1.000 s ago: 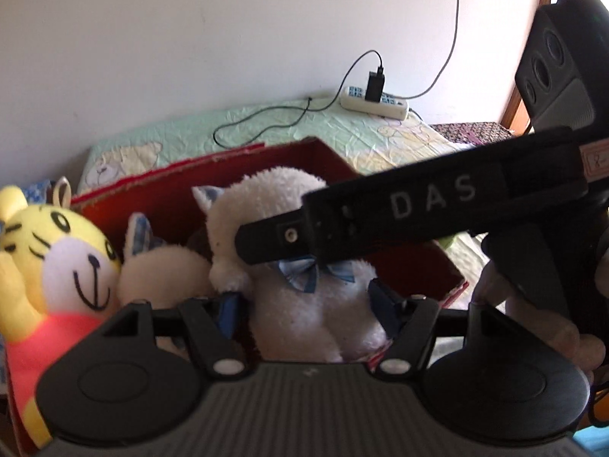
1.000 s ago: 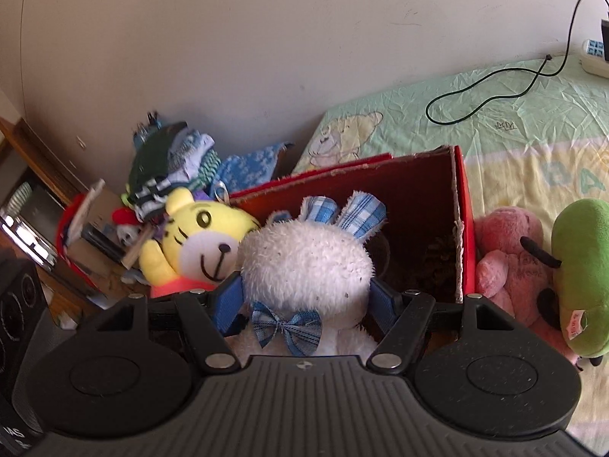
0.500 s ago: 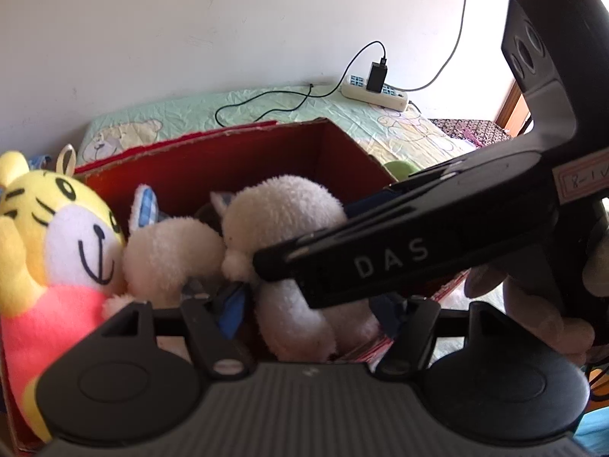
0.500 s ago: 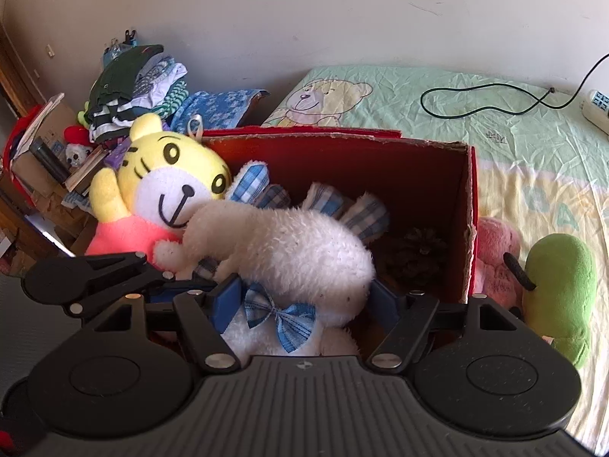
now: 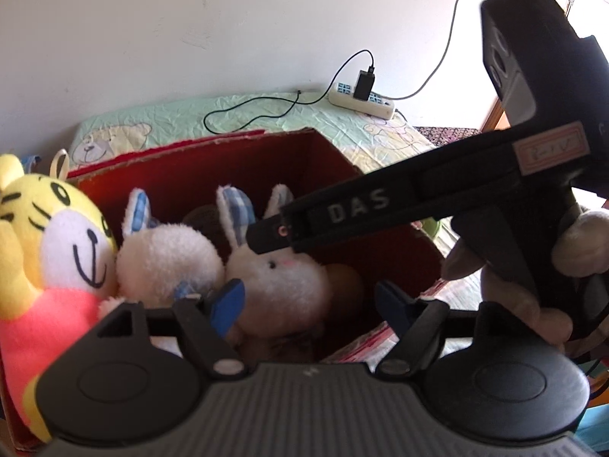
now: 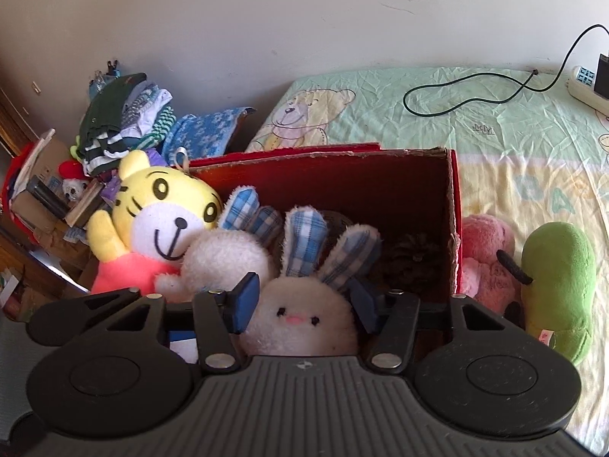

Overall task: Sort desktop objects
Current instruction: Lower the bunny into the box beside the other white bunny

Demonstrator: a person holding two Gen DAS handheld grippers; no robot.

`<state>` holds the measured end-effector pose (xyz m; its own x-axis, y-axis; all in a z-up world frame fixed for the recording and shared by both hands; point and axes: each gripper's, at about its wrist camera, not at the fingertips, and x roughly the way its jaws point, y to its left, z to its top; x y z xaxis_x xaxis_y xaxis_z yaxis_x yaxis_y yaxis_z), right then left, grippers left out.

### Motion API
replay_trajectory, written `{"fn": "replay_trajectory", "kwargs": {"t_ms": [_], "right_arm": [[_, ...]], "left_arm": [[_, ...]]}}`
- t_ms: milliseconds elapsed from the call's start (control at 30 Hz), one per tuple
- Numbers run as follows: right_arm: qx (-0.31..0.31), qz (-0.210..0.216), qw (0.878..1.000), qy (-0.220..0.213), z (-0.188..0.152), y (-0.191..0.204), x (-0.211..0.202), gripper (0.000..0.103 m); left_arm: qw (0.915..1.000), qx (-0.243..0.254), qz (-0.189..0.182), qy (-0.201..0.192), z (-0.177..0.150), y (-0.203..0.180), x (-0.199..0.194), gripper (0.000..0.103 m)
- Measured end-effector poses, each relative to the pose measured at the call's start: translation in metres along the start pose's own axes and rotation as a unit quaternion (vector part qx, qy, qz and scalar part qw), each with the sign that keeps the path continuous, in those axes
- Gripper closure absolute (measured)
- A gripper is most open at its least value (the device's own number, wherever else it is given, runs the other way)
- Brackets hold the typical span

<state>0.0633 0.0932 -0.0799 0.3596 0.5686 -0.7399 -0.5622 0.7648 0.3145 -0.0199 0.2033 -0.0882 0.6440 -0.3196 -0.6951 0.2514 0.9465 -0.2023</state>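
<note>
Both white bunnies now sit inside red box, beside tiger. Left gripper is opening off front bunny, while right gripper is closing around its head; looks like final adj., drop basically done.

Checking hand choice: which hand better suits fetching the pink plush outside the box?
Right, likely: the pink plush lies just right of the right gripper, jaws closing around the bunny; the left view misses it.
</note>
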Motion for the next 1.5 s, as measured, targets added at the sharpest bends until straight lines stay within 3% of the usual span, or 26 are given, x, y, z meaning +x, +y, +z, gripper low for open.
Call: {"fn": "replay_trajectory", "kwargs": {"t_ms": [167,367,600,900,1167,1500], "right_arm": [[0.014,0.015,1.0,0.021,0.0,0.0,0.011,0.053],[0.056,0.076,0.995,0.041,-0.001,-0.005,0.015,0.053],[0.106,0.118,0.987,0.041,-0.002,-0.02,0.021,0.051],[0.117,0.112,0.987,0.017,-0.004,-0.027,0.009,0.051],[0.148,0.135,0.979,0.03,-0.006,-0.032,0.015,0.052],[0.11,0.095,0.989,-0.019,-0.005,-0.028,-0.013,0.051]], "left_arm": [[0.9998,-0.015,-0.001,0.012,0.001,0.001,0.01,0.028],[0.9995,-0.026,0.008,0.017,0.0,0.006,0.011,0.026],[0.999,-0.034,0.019,0.023,-0.001,0.008,0.013,0.024],[0.9972,-0.044,0.048,0.038,0.002,0.008,0.018,0.023],[0.996,-0.038,0.065,0.047,0.006,0.001,0.018,0.025],[0.9944,-0.039,0.093,0.032,0.003,-0.008,0.0,0.018]]}}
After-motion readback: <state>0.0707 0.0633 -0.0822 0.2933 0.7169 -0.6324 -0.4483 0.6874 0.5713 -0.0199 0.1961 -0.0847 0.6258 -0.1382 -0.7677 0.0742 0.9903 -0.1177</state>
